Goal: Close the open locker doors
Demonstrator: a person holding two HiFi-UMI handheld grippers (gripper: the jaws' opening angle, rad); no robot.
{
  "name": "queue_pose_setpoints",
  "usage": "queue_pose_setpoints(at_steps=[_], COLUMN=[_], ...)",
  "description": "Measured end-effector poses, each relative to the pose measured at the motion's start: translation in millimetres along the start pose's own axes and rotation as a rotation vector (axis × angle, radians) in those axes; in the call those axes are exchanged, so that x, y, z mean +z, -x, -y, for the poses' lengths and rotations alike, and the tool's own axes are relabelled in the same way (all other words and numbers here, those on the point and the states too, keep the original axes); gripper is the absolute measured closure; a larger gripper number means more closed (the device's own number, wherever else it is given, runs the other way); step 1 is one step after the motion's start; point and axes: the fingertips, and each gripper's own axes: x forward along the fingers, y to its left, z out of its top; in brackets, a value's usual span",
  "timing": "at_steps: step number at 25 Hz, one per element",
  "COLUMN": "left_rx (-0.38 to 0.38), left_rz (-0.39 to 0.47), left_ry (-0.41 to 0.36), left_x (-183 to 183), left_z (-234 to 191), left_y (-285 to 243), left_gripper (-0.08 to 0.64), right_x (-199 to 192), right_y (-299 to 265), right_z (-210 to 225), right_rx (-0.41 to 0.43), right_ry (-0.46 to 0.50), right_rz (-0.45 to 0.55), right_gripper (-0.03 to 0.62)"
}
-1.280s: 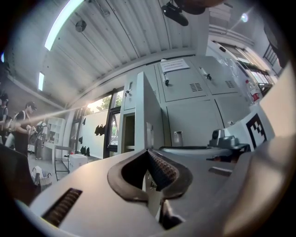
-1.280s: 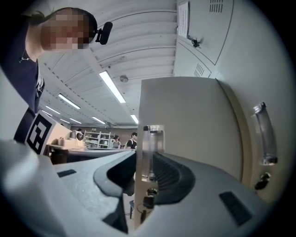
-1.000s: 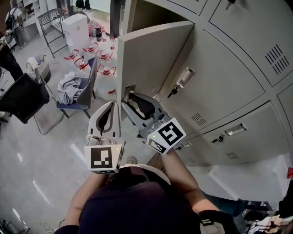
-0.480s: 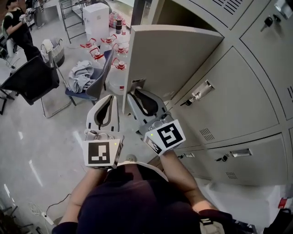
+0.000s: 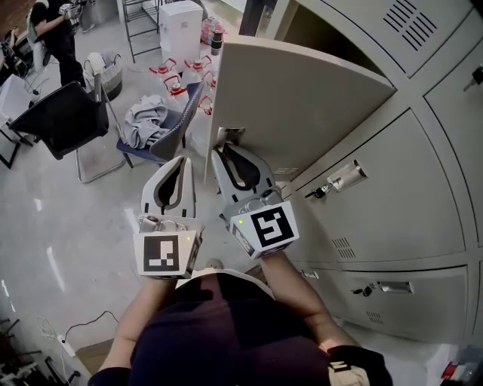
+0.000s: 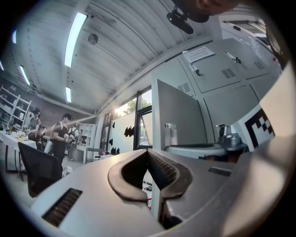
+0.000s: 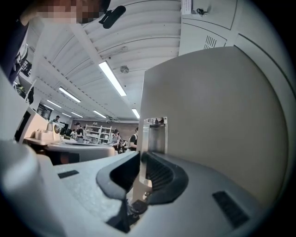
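Note:
The open grey locker door [image 5: 302, 105] swings out from the locker bank toward me. Its free edge carries a metal latch plate [image 5: 229, 133]. My right gripper [image 5: 226, 148] reaches up to that edge, and its jaws are closing with the edge between them. In the right gripper view the door [image 7: 217, 120] fills the right side, and the pads of the right gripper [image 7: 141, 157] sit against the edge under the latch plate [image 7: 155, 134]. My left gripper [image 5: 181, 160] hangs just left of the door, shut and empty. In its own view the left gripper [image 6: 148, 152] has the door [image 6: 178, 115] behind it.
Closed lockers with key handles [image 5: 347, 177] run down the right. A blue chair [image 5: 170, 128] with grey cloth [image 5: 143, 121] stands behind the door. A black chair [image 5: 60, 113], water jugs [image 5: 181, 71], a white box [image 5: 179, 22] and a person [image 5: 56, 30] are farther off.
The view has shifted so the door sits higher and wider. The right gripper's jaws have come in around the door's edge at the latch. The left gripper stays beside it.

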Motion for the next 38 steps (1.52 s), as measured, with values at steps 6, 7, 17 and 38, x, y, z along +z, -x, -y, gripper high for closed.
queue_pose_setpoints(at_steps=[6, 7, 17, 38], left_rx=[0.004, 0.002, -0.101, -0.556], left_rz=[0.010, 0.010, 0.021, 0.047], left_ry=[-0.005, -0.002, 0.010, 0.087], left_x=[0.5, 0.1, -4.9, -6.0], left_z=[-3.5, -4.7, -16.8, -11.7], left_y=[-16.3, -19.5, -67.8, -197.2], left_gripper=[0.558, 0.558, 0.558, 0.558], right_x=[-1.1, -1.4, -4.3, -16.3], right_y=[-16.0, -18.8, -45.2, -91.2], right_z=[11.4, 13.0, 33.9, 105.2], right_rx=[-0.018, -0.022, -0.121, -0.504], right_ry=[-0.016, -0.015, -0.023, 0.008], right_rz=[0.016, 0.016, 0.004, -0.020], right_gripper=[0.543, 0.543, 0.543, 0.543])
